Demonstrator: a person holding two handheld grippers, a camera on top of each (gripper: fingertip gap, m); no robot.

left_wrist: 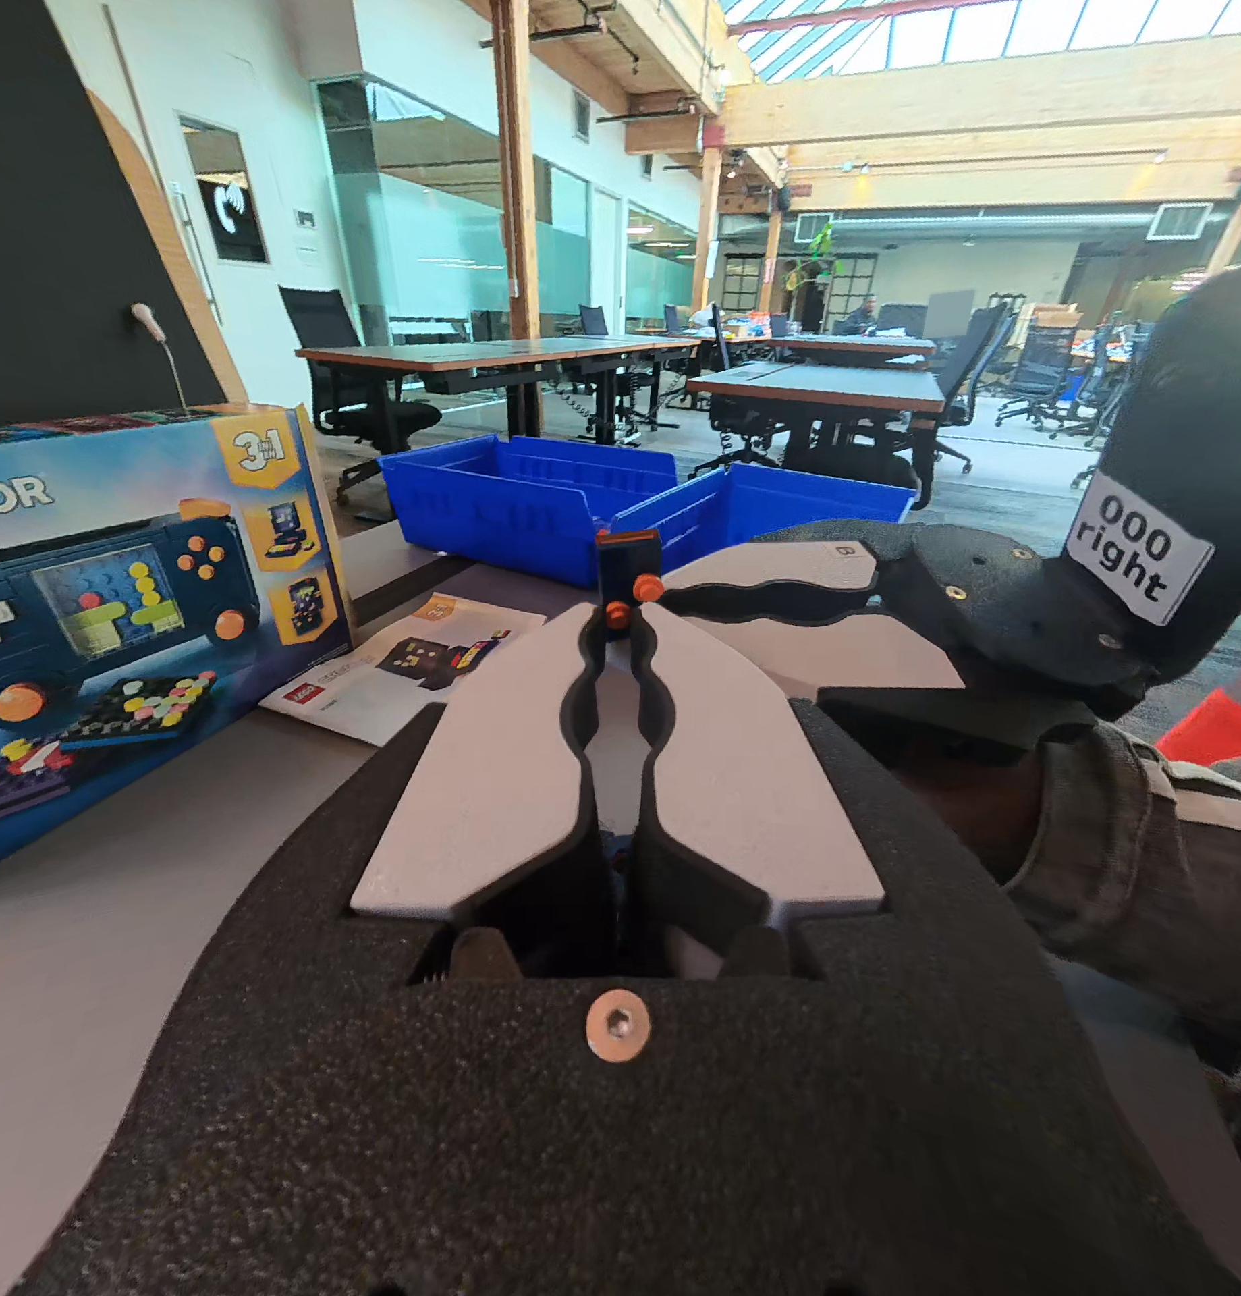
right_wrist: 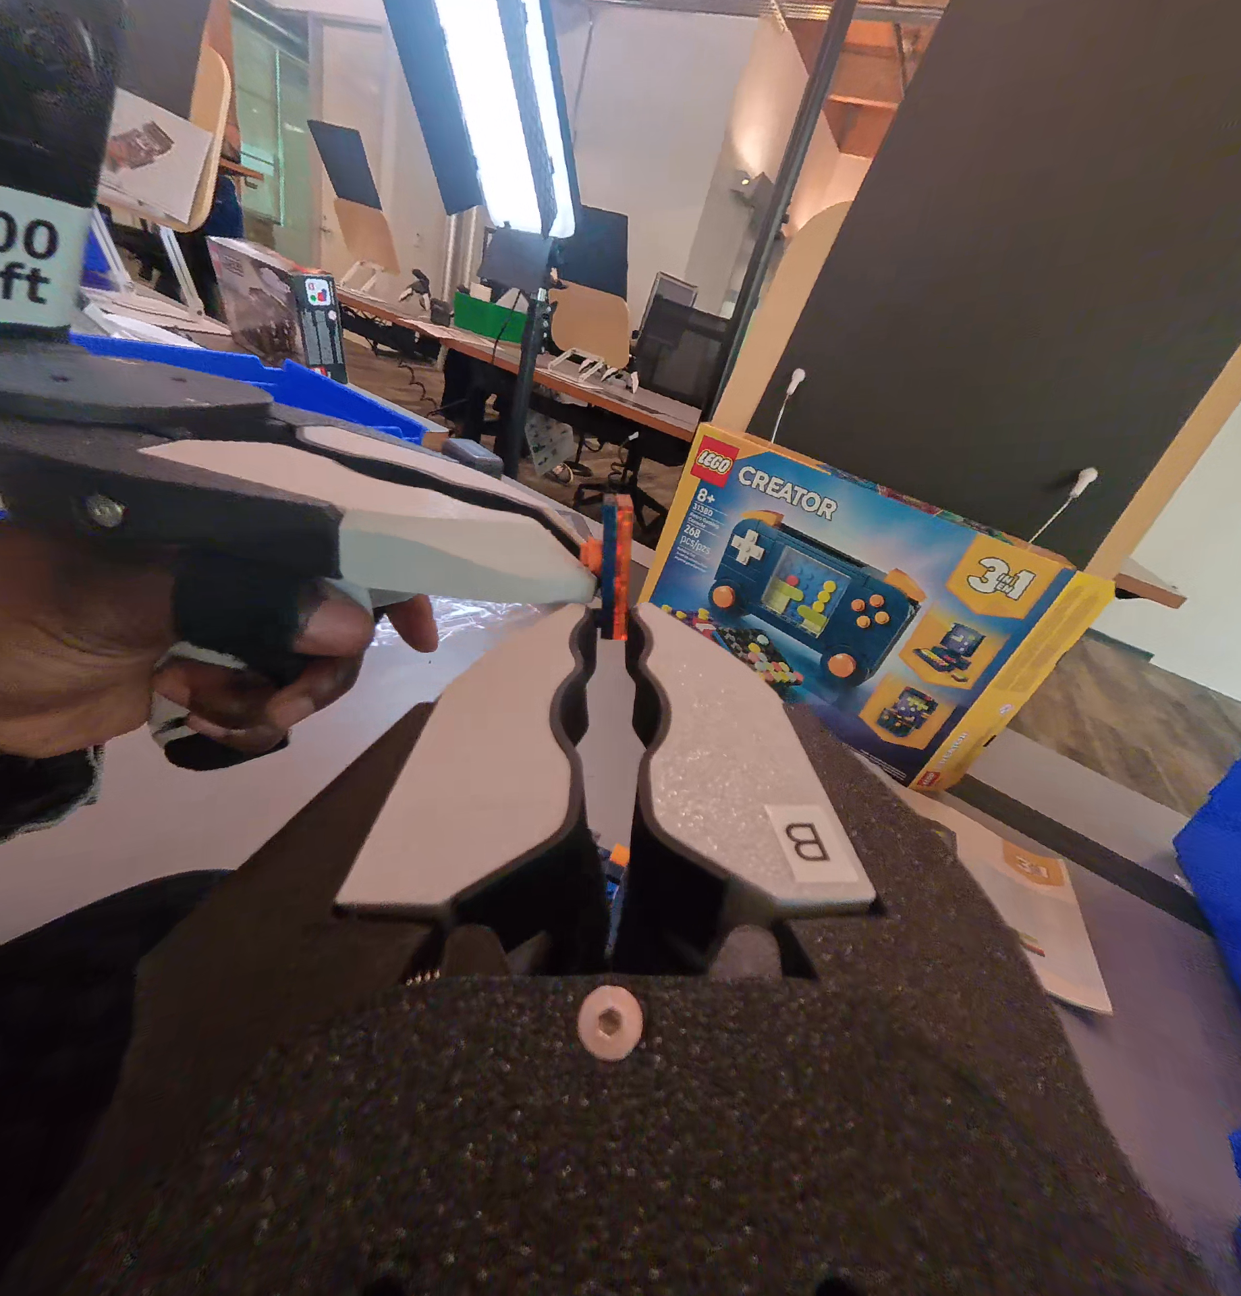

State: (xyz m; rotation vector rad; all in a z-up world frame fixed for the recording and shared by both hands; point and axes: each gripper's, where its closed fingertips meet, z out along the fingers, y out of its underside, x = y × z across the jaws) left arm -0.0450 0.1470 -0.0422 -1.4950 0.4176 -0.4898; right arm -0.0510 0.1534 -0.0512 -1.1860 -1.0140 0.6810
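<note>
A small dark blue brick piece (left_wrist: 628, 561) with orange parts stands upright between both grippers. In the right wrist view it is a thin blue and orange plate (right_wrist: 616, 561), and my right gripper (right_wrist: 610, 621) is shut on its lower edge. My left gripper (left_wrist: 619, 617) is shut on a small orange round stud (left_wrist: 616, 615) and holds it against the plate's face. In the right wrist view the left gripper (right_wrist: 589, 578) comes in from the left with the orange stud (right_wrist: 591, 554) at its tips. In the left wrist view the right gripper (left_wrist: 659, 596) comes in from the right.
A boxed brick set (left_wrist: 133, 596) (right_wrist: 870, 603) stands on the grey table (left_wrist: 147, 912). A booklet (left_wrist: 407, 666) (right_wrist: 1024, 905) lies beside it. Two blue bins (left_wrist: 533, 505) sit behind the grippers. A hand (right_wrist: 183, 645) holds the left gripper. A light panel on a stand (right_wrist: 505, 119) is beyond. Left and right tips are no more than a few centimetres apart.
</note>
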